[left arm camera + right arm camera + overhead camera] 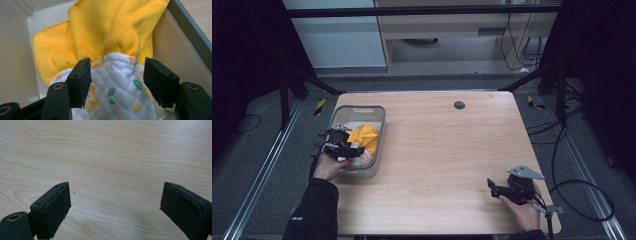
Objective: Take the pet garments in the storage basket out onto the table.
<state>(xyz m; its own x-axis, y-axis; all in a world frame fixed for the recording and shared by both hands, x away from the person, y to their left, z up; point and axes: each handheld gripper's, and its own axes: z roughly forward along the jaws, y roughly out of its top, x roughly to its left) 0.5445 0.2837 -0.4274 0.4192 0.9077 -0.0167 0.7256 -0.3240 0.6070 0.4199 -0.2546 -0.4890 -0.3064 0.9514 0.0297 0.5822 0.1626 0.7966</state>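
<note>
A grey plastic basket (339, 114) stands at the table's left side with a yellow cloth (364, 136) bunched inside. In the left gripper view the yellow cloth (105, 27) lies over a white quilted cloth (117, 92) printed with small orange and green shapes. My left gripper (354, 150) reaches into the basket, open, its jaws on either side of the white cloth's bunched top, my left gripper (116, 75) not pinching it. My right gripper (493, 189) hovers over the table's near right corner, and in the right gripper view my right gripper (115, 207) stands wide open above bare wood.
The wooden table (437, 150) has a round dark cable port (459, 105) near its far edge. Cables (582, 200) lie on the grey floor to the right. Metal rails run along the floor at both sides of the table.
</note>
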